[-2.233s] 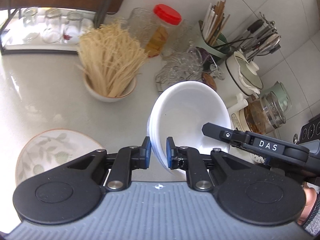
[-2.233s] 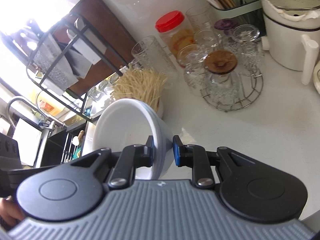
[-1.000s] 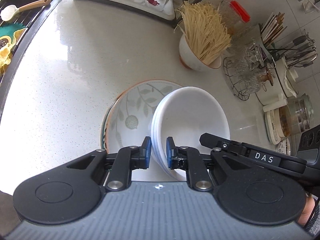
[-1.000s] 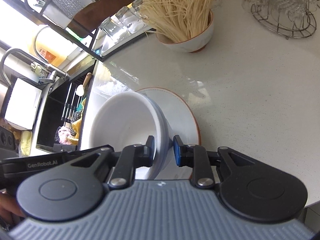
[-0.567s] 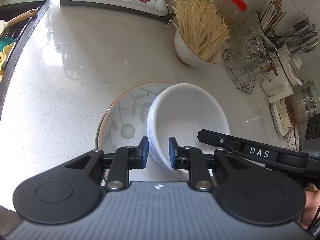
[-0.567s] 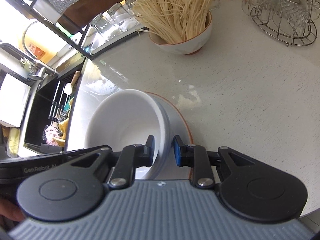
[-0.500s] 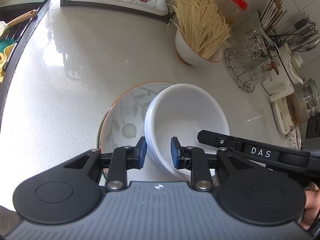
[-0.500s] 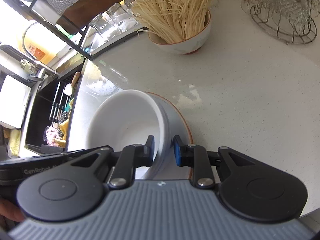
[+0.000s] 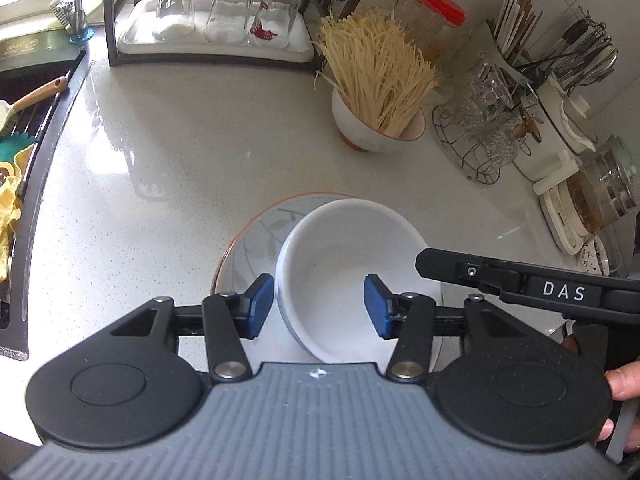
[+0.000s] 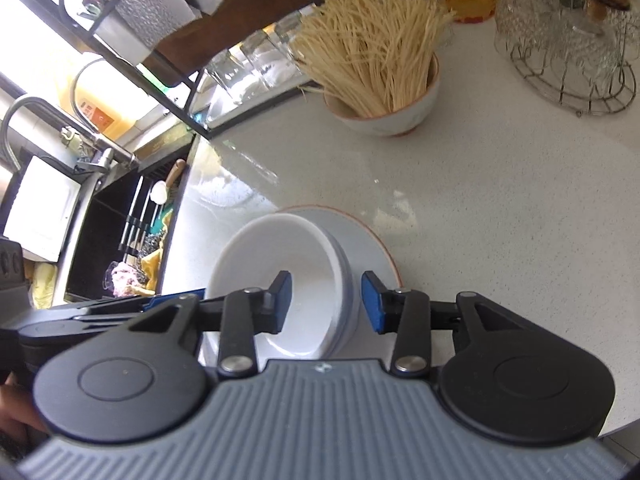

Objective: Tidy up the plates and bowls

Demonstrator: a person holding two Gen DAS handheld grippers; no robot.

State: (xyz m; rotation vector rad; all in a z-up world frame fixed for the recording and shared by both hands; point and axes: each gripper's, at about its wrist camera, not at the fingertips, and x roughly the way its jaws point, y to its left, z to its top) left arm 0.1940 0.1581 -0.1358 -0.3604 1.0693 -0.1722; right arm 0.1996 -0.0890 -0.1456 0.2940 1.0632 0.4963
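White glazed bowls (image 9: 348, 264), nested in a small stack, sit on a leaf-patterned plate (image 9: 256, 240) with an orange rim, which lies on the speckled pale surface (image 9: 160, 168). The left gripper (image 9: 319, 306) has its blue pads spread wide, one on each side of the near left wall of the stack, neither pad touching it. The right gripper (image 10: 326, 300) is spread too: its left pad hangs inside the top bowl and its right pad stands outside the stack's right wall, over the plate, with a gap to the rim on both sides. Farther back on the surface stands a bowl of dry noodles (image 9: 378, 120), well apart from the plate, and beside it a wire rack of glasses (image 9: 480, 128).
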